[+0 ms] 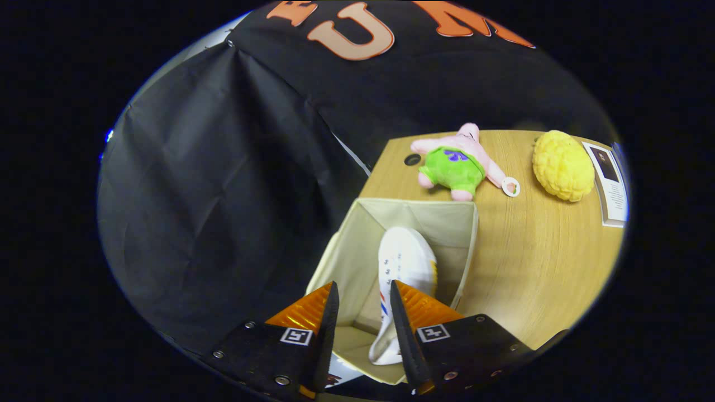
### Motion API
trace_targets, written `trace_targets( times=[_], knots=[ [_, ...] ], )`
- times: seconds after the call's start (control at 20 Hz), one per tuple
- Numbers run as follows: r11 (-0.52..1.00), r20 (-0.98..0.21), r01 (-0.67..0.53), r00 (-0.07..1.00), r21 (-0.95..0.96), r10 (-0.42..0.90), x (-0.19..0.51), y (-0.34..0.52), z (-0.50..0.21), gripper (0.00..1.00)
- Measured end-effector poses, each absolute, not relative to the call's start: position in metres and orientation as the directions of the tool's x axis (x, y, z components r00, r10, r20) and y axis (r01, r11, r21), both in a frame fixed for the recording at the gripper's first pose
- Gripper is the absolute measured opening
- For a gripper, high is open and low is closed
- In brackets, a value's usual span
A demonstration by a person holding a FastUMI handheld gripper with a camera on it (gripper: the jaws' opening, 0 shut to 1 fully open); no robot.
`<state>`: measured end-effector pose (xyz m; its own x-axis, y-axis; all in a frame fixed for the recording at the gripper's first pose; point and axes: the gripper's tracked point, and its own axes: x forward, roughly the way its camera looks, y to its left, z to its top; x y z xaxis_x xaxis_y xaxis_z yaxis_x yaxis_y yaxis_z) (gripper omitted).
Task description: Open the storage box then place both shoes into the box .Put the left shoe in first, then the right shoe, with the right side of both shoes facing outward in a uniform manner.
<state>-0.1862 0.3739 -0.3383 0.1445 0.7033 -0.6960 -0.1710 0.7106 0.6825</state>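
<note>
A beige fabric storage box (357,234) stands open at the left edge of the wooden table (536,268). One white shoe (405,262) with red and blue stripes lies inside it on its side, toe pointing away from me. My gripper (363,293) hovers above the box's near end, its fingers apart with only air between them. The shoe's heel end passes under the right finger (405,318), which does not press on it. The left finger (329,318) is over the box's inner left wall.
Beyond the box lie a pink plush star with green shorts (455,162) and a yellow knobbly ball (563,165). A framed card (611,184) sits at the table's far right. The black cloth wall (223,195) hangs close on the left of the box.
</note>
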Motion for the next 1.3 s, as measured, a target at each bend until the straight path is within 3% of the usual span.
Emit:
trace_targets(
  times=[0.05,0.2,0.35,0.45,0.85,1.3],
  knots=[
    [0.718,-0.695,-0.190,0.182,0.669,0.696,-0.176,0.369,-0.323,0.62],
    [0.769,-0.713,-0.263,0.291,0.582,0.638,-0.140,0.330,-0.316,0.72],
    [0.803,-0.698,-0.268,0.398,0.532,0.595,-0.118,0.298,-0.296,0.89],
    [0.824,-0.684,-0.264,0.462,0.501,0.564,-0.103,0.277,-0.283,0.94],
    [0.909,-0.603,-0.228,0.688,0.349,0.404,-0.064,0.180,-0.229,0.97],
    [0.984,-0.402,-0.115,0.902,0.133,0.160,-0.039,0.049,-0.138,0.98]
  ],
)
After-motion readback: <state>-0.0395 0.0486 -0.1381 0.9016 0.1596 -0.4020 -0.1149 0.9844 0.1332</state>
